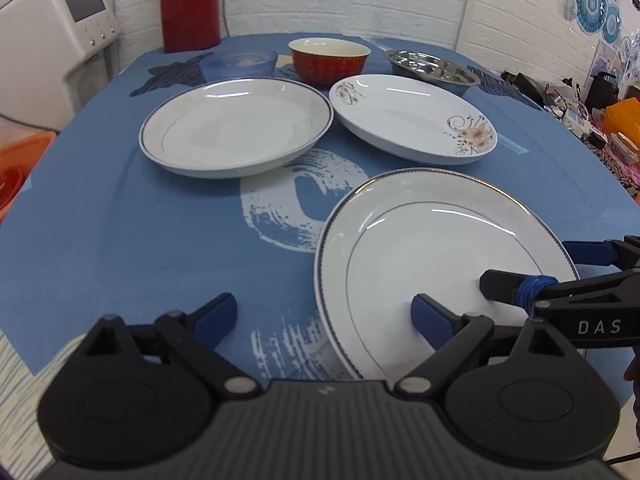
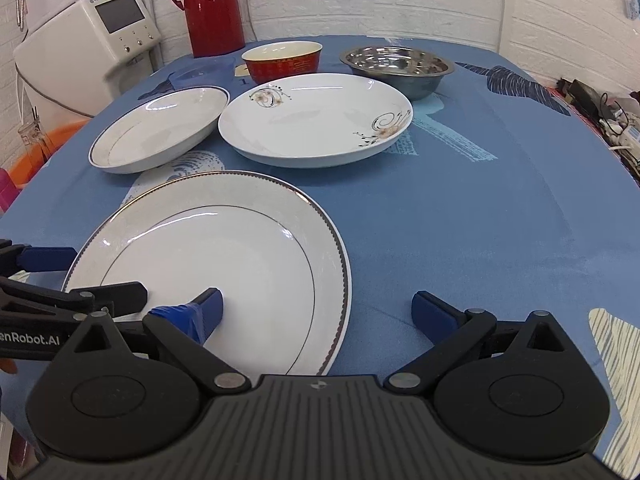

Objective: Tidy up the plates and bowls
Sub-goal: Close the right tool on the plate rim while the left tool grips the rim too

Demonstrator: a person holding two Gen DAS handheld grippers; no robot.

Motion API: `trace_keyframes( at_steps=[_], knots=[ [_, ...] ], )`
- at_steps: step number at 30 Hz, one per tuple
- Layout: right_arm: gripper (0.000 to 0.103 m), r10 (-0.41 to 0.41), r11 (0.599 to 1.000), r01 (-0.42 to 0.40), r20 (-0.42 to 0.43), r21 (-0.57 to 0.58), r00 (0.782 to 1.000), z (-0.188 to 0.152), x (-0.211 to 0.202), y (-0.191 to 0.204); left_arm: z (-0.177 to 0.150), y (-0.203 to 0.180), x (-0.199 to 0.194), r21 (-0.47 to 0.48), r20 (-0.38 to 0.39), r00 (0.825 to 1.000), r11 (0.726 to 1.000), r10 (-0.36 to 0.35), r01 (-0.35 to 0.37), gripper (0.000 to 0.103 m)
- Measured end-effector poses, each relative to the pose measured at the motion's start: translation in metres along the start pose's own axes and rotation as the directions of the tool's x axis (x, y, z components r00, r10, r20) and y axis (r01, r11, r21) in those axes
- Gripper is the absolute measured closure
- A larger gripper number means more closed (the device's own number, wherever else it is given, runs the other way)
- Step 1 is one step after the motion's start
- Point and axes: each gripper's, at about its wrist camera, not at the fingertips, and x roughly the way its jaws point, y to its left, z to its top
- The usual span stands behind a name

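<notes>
Three plates and three bowls sit on the blue table (image 1: pixel 100 240) in the left wrist view. At the near right lies the dotted-rim plate (image 1: pixel 432 248); farther off are the blue-rim plate (image 1: pixel 236 128) on the left and the flowered plate (image 1: pixel 412 116) on the right. Along the far edge stand a blue bowl (image 1: pixel 240 63), a red bowl (image 1: pixel 329 60) and a steel bowl (image 1: pixel 434 72), with a red flask (image 1: pixel 188 4) behind them. The left tool (image 1: pixel 324 316) is spread wide and holds nothing; its right finger hangs over the near part of the dotted-rim plate, its left finger over bare cloth. The right tool (image 1: pixel 532 270) comes in from the right, also open, its nearer finger over the same plate.

Three plates show again in the right wrist view: the dotted-rim plate (image 2: pixel 224 264) near left, the blue-rim plate (image 2: pixel 160 132) far left, the flowered plate (image 2: pixel 316 120) beside it. Only the red bowl (image 2: pixel 282 60) and steel bowl (image 2: pixel 396 68) are plain; the blue one is too faint to tell. The right tool (image 2: pixel 318 310) gapes wide and empty, left finger over the plate. The left tool (image 2: pixel 102 274) enters from the left, open, one finger above the plate's rim.
</notes>
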Motion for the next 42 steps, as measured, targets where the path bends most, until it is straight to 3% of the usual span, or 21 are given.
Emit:
trace_keyframes(
  at_steps=[3, 4, 5, 6, 7, 8, 10, 12, 17, 21, 27, 30, 36, 38, 39, 40, 42],
  knots=[
    [0.021, 0.033, 0.999, -0.033, 0.002, -0.037, 0.999, -0.003, -0.003, 0.003, -0.001, 0.001, -0.001, 0.016, 0.010, 1.000, 1.000, -0.018, 0.017, 0.016],
    [0.026, 0.043, 0.998, -0.042, 0.001, -0.045, 0.999, -0.002, -0.003, 0.004, 0.000, 0.001, -0.002, 0.026, 0.017, 0.999, 0.999, -0.032, 0.031, 0.026],
    [0.040, 0.060, 0.997, -0.060, 0.000, -0.058, 0.998, -0.001, -0.004, 0.005, 0.000, 0.001, -0.003, 0.038, 0.024, 0.998, 0.998, -0.053, 0.052, 0.032],
    [0.050, 0.090, 0.993, -0.090, -0.001, -0.070, 0.996, 0.000, -0.006, 0.008, 0.001, 0.000, -0.005, 0.049, 0.030, 0.996, 0.996, -0.080, 0.079, 0.048],
    [0.052, 0.073, 0.995, -0.073, -0.009, -0.074, 0.997, 0.002, -0.007, 0.012, 0.002, 0.000, -0.005, 0.053, 0.030, 0.994, 0.993, -0.105, 0.103, 0.063],
    [0.053, 0.070, 0.995, -0.071, -0.014, -0.070, 0.997, 0.003, -0.006, 0.012, 0.003, -0.001, -0.004, 0.048, 0.026, 0.992, 0.992, -0.120, 0.119, 0.065],
    [0.057, 0.069, 0.996, -0.070, -0.014, -0.049, 0.998, 0.003, -0.007, 0.011, 0.005, 0.001, -0.004, 0.031, 0.027, 0.991, 0.991, -0.130, 0.129, 0.083],
    [0.058, 0.079, 0.996, -0.079, -0.017, -0.043, 0.997, 0.001, -0.008, 0.014, 0.005, 0.006, -0.006, 0.008, 0.021, 0.989, 0.990, -0.144, 0.144, 0.088],
    [0.058, 0.162, 0.985, -0.161, 0.006, -0.066, 0.987, 0.000, -0.015, 0.044, 0.004, 0.026, -0.030, -0.003, 0.048, 0.997, 0.998, -0.063, 0.063, 0.088],
    [0.058, 0.276, 0.958, -0.273, 0.021, -0.083, 0.961, 0.010, -0.010, 0.076, 0.000, 0.067, -0.052, -0.066, 0.030, 1.000, 0.998, 0.009, -0.007, 0.088],
    [0.057, 0.368, 0.920, -0.366, -0.011, -0.139, 0.930, 0.022, 0.015, 0.130, -0.007, 0.117, -0.063, -0.116, 0.032, 0.988, 0.982, 0.152, -0.147, 0.088],
    [0.057, 0.349, 0.926, -0.348, -0.022, -0.145, 0.937, 0.023, 0.022, 0.137, -0.007, 0.134, -0.049, -0.160, 0.007, 0.990, 0.977, 0.142, -0.139, 0.088],
    [0.052, 0.320, 0.921, -0.319, -0.037, -0.222, 0.947, 0.024, 0.024, 0.146, -0.009, 0.142, -0.042, -0.198, 0.028, 0.992, 0.974, 0.122, -0.114, 0.086],
    [0.053, 0.328, 0.914, -0.332, -0.059, -0.234, 0.943, 0.028, 0.026, 0.145, -0.010, 0.146, -0.041, -0.194, 0.030, 0.994, 0.976, 0.105, -0.097, 0.080],
    [0.054, 0.341, 0.913, -0.347, -0.065, -0.213, 0.938, 0.032, 0.026, 0.140, -0.009, 0.148, -0.042, -0.188, 0.033, 0.995, 0.978, 0.097, -0.089, 0.063],
    [0.054, 0.342, 0.921, -0.345, -0.047, -0.182, 0.938, 0.037, 0.024, 0.132, -0.008, 0.151, -0.046, -0.194, 0.047, 0.994, 0.977, 0.101, -0.090, 0.037],
    [0.054, 0.308, 0.948, -0.304, 0.028, -0.099, 0.951, 0.051, 0.017, 0.112, -0.004, 0.159, -0.057, -0.213, 0.096, 0.990, 0.974, 0.102, -0.080, 0.037]
  ],
)
